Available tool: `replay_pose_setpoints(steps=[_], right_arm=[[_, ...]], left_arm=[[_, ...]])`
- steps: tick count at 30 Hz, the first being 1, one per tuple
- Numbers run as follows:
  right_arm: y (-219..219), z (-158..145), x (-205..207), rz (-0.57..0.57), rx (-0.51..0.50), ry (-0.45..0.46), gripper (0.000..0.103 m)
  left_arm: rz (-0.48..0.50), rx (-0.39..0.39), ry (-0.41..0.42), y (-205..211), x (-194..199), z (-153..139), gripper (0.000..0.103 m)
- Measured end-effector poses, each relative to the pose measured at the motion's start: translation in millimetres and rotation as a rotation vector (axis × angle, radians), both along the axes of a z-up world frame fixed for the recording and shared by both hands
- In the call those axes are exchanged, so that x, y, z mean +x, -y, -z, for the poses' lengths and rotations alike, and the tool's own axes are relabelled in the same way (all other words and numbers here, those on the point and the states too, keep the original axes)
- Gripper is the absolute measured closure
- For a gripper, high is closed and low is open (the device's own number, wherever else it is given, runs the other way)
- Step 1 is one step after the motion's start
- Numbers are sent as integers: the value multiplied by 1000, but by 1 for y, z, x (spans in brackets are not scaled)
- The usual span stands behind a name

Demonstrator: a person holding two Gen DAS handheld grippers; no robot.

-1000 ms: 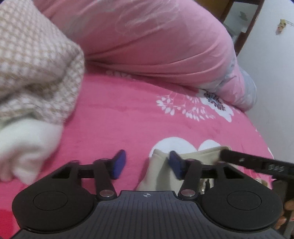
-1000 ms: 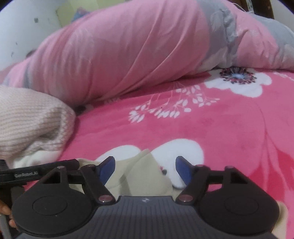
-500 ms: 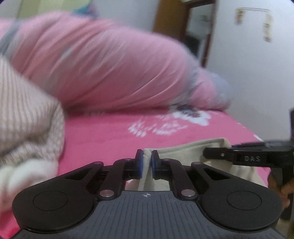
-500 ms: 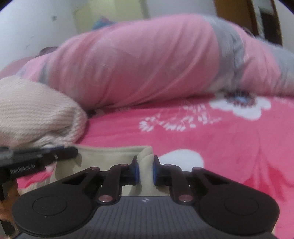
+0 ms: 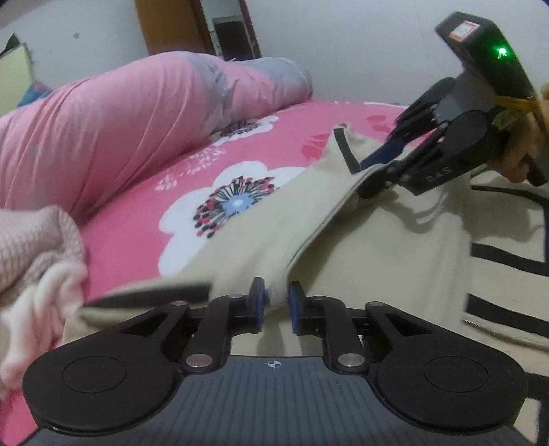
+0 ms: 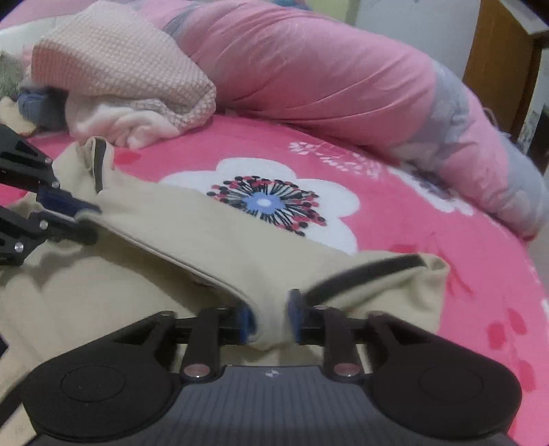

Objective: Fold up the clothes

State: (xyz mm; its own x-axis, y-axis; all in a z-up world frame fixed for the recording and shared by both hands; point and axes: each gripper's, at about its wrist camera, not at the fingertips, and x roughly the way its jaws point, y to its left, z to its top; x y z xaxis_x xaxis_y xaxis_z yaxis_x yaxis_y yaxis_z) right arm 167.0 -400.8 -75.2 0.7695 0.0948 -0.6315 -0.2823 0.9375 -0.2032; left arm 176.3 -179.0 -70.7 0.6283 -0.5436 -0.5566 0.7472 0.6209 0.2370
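Faint raised "DAS" lettering on right gripper [image 5: 379, 161] body; nothing else legible.

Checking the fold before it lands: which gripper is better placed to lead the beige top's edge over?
Neither clearly. The left gripper and right gripper are each shut on the beige top, with its edge stretched between them above the pink bedspread; moving together looks best.

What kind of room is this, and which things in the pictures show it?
Most likely a bedroom in a home. The work surface looks like a bed with a pink flowered cover, a long pink bolster or rolled quilt lies along it, and a wooden door frame stands behind.
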Motion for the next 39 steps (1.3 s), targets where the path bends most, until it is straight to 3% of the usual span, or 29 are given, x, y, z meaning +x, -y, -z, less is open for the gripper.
replay_pose_setpoints(steps=[3, 6, 9, 11, 14, 16, 17, 19, 33, 37, 39], right_arm=[[3, -16, -19, 12, 1, 22, 56], [10, -34, -39, 7, 41, 64, 56], [28, -50, -40, 48, 230, 93, 56], [37, -53, -29, 82, 366, 100, 57], [26, -38, -7, 82, 346, 83, 60], [11, -11, 9, 49, 233, 4, 62], [4, 5, 17, 45, 166, -32, 63], [-2, 20, 19, 28, 110, 9, 63], [-7, 21, 47, 72, 101, -21, 57], [6, 9, 51, 123, 191, -76, 56], [14, -11, 40, 162, 221, -46, 56]], left_arm=[[-10, -110, -30, -22, -10, -21, 68], [-20, -205, -31, -36, -17, -40, 67], [-55, -230, -21, -24, -12, -44, 67], [-87, -187, -22, -7, 1, -37, 67], [-108, -81, -59, 20, 23, -14, 67], [-123, -3, -97, 32, 30, 11, 68], [-120, -11, -68, 32, 28, 16, 68], [-128, 1, -58, 36, 28, 15, 68], [-179, 47, -28, 53, 40, 19, 65], [-180, -1, -48, 40, 38, 8, 65], [-175, -49, -38, 27, 33, -4, 65]])
